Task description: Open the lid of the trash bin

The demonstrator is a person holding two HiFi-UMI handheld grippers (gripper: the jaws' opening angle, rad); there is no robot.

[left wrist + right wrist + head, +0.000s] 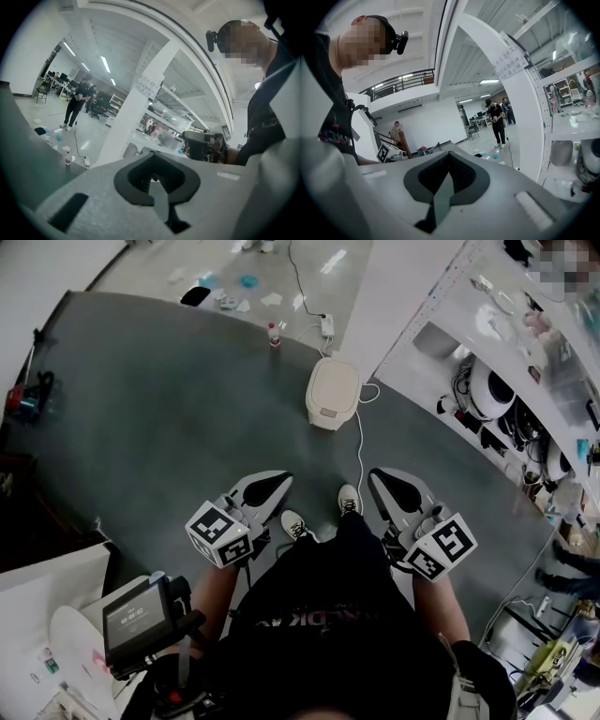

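Grey floor (159,418). Shut trash bin (333,393) ahead of left gripper (270,487) and right gripper (392,487), both clenched empty. Pillar notice (511,58): gripper views only.

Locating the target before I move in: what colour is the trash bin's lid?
The lid is cream white, best seen in the head view.

Bright, even light comes from ceiling strip lamps (105,64), with glare on the pale floor (319,277). Every view bows hard toward black, vignetted corners. Close to its lens, the left gripper (153,176) looks soft.
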